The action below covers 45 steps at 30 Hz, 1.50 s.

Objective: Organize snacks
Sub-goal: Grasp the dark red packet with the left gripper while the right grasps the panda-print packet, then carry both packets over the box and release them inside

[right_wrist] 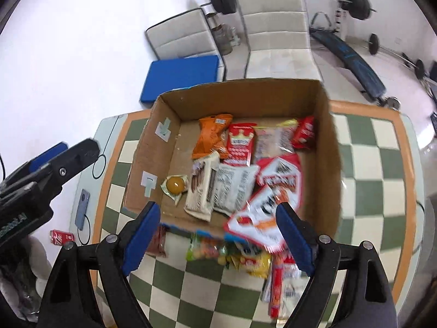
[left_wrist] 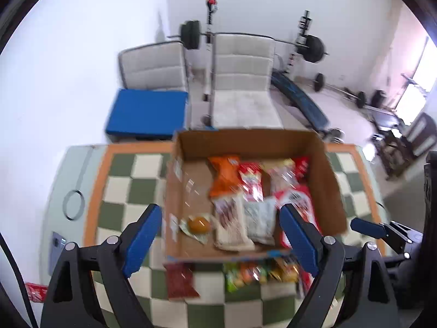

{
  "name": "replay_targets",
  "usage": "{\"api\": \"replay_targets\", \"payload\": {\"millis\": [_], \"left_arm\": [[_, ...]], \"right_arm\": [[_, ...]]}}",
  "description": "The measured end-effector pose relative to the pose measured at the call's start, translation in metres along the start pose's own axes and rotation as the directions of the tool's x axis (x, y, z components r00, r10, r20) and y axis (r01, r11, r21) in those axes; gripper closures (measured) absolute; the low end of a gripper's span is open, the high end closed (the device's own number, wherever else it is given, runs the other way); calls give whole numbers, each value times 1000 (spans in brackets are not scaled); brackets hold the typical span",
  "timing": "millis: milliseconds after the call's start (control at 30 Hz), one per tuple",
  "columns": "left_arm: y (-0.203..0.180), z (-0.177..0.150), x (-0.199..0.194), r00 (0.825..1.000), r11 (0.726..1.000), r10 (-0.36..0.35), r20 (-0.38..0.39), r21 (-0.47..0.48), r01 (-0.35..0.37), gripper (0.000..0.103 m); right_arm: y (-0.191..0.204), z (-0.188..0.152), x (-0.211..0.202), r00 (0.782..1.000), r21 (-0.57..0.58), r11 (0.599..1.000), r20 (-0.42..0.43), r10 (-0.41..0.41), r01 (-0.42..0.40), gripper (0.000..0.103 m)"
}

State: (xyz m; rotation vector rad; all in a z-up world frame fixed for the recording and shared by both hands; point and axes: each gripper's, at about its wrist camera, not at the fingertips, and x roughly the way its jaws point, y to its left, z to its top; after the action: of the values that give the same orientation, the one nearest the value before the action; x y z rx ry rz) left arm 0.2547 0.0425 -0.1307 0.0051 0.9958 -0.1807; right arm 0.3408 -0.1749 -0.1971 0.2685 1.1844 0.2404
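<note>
Both pairs of fingers are held apart and empty, the right gripper above a red-and-white packet tilted over the cardboard box front wall. The left gripper is held over packets loose on the checkered surface. If nudged, that packet could slide out onto the surface.

I held both grippers above the near edge of the cardboard box. The left gripper stood wide open, empty. The right gripper, beside it, gaped equally wide, gripping nothing.
</note>
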Motion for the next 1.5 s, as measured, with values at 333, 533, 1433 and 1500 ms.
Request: {"api": "replay_targets", "payload": {"millis": [333,533,1433,1500], "left_arm": [[51,-71,50,973,995,-76,-218,-80,60,15],[79,-110,101,928,989,-92,-361,-143,42,15],[74,-168,153,842,982,34,-538,-138,-127,47],[68,-174,137,850,983,32,-527,-138,-123,47]], "right_arm": [[-52,-102,14,992,283,957,-121,-27,61,14],[-60,-113,64,991,354,932,-129,-33,77,15],[-34,-102,150,946,167,964,-284,-153,206,75],[-31,-108,145,948,164,968,-287,-138,190,75]]}}
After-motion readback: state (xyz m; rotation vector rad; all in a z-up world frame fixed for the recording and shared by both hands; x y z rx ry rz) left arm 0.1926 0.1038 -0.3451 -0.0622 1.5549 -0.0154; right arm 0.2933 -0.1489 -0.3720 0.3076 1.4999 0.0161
